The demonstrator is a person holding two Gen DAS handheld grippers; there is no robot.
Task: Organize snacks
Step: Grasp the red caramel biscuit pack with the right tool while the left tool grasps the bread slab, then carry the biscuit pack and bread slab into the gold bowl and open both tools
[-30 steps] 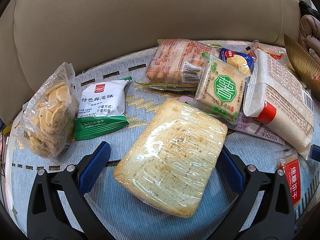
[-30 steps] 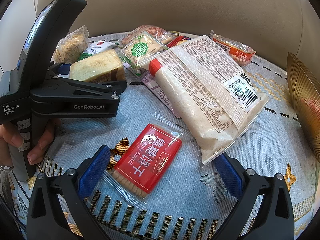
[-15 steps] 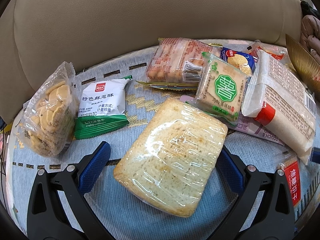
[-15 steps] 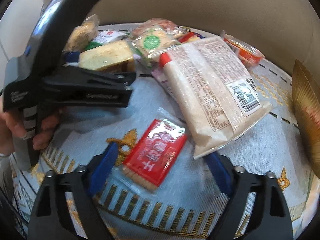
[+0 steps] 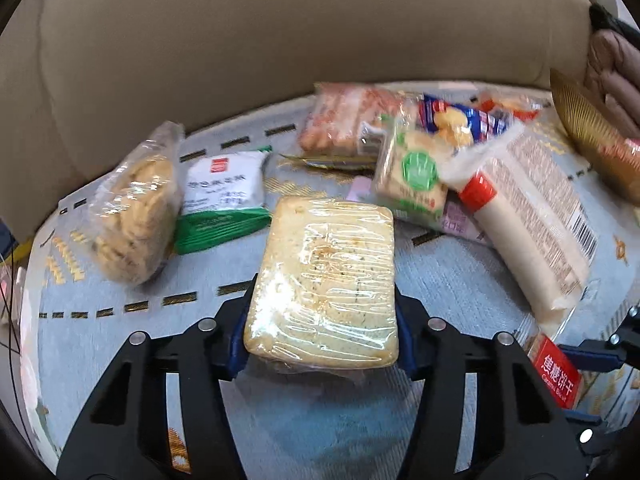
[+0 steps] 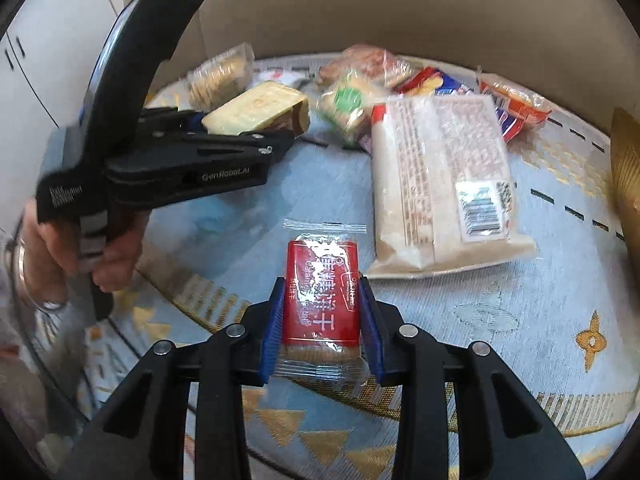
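Observation:
My left gripper (image 5: 322, 330) is shut on a clear-wrapped slice of toast bread (image 5: 326, 280), held a little above the patterned blue cloth (image 5: 452, 276). In the right wrist view that same toast bread (image 6: 256, 110) shows in the left gripper (image 6: 276, 142) at upper left. My right gripper (image 6: 322, 330) is shut on a red caramel biscuit packet (image 6: 322, 300), also lifted off the cloth; the red caramel biscuit packet (image 5: 554, 368) appears at the left wrist view's right edge. Other snack packs lie behind.
On the cloth lie a bag of round cookies (image 5: 132, 216), a white-green packet (image 5: 222, 196), a green-logo cracker pack (image 5: 416, 172), a long white pack (image 5: 528, 220), and orange and blue packs behind. A gold ribbed bowl (image 5: 592, 140) stands right. A beige cushion back (image 5: 280, 32) rises behind.
Both grippers have closed, the left on the toast bread and the right on the red biscuit packet. Each item has come up off the cloth and turned in line with the fingers.

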